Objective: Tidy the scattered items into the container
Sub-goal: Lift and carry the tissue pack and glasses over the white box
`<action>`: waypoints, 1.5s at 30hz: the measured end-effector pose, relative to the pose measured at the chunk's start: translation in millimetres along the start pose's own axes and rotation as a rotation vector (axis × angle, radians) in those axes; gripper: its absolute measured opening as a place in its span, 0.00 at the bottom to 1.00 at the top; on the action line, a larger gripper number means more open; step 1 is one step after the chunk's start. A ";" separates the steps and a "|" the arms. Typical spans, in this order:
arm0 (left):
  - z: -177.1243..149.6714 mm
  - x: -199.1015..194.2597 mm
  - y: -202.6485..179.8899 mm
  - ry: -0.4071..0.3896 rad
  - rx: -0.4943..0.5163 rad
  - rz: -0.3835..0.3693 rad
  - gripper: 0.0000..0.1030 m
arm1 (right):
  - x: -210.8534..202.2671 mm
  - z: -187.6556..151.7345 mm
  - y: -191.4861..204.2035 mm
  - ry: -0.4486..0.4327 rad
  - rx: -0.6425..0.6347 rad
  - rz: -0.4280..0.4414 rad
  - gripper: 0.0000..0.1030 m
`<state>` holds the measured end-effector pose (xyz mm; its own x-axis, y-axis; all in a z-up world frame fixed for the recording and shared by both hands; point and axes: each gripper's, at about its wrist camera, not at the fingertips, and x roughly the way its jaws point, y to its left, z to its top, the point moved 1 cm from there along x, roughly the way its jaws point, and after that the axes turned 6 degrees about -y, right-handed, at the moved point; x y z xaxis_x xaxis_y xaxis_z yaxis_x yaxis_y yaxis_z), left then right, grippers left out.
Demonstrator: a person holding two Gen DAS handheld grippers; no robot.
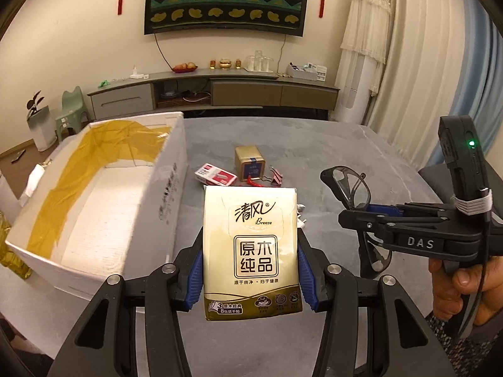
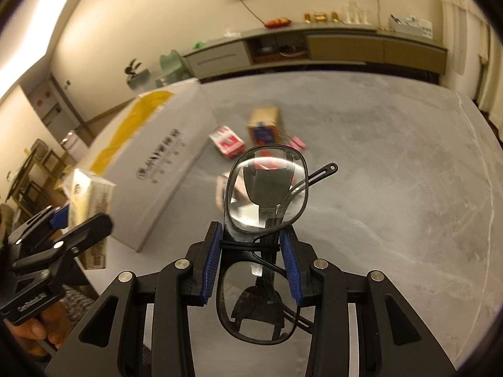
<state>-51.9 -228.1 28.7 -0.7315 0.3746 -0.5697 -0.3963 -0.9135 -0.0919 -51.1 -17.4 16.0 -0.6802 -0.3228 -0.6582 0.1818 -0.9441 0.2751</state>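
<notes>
Box (image 1: 103, 194) sits left on the table (image 1: 361, 157), apparently empty. Your left gripper (image 1: 250, 251) clamps the tissue pack (image 1: 251, 251) just right of it; right gripper (image 2: 251, 264) pinches the glasses (image 2: 265, 188). Carry stage: swing both left over the box, w/ tissues dropping first.

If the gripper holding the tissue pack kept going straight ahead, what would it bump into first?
Probably the red and white small box or the gold tin, both lying on the table straight ahead of the left gripper. Its tissue pack looks raised, so it might pass over them.

Glossy plastic-wrapped tissue pack (image 1: 251, 251), matt cardboard box (image 1: 169, 194), clear-lensed glasses (image 2: 264, 198)
</notes>
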 end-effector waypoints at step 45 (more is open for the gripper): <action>51.4 10.2 200.0 -0.076 -0.248 0.025 0.50 | 93.4 101.3 205.9 0.046 -0.197 0.141 0.38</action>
<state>-167.1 -398.9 46.4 -0.7826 0.3537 -0.5123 -0.2365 -0.9302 -0.2809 -149.1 -235.1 82.1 -0.6057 -0.4511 -0.6555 0.4109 -0.8827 0.2278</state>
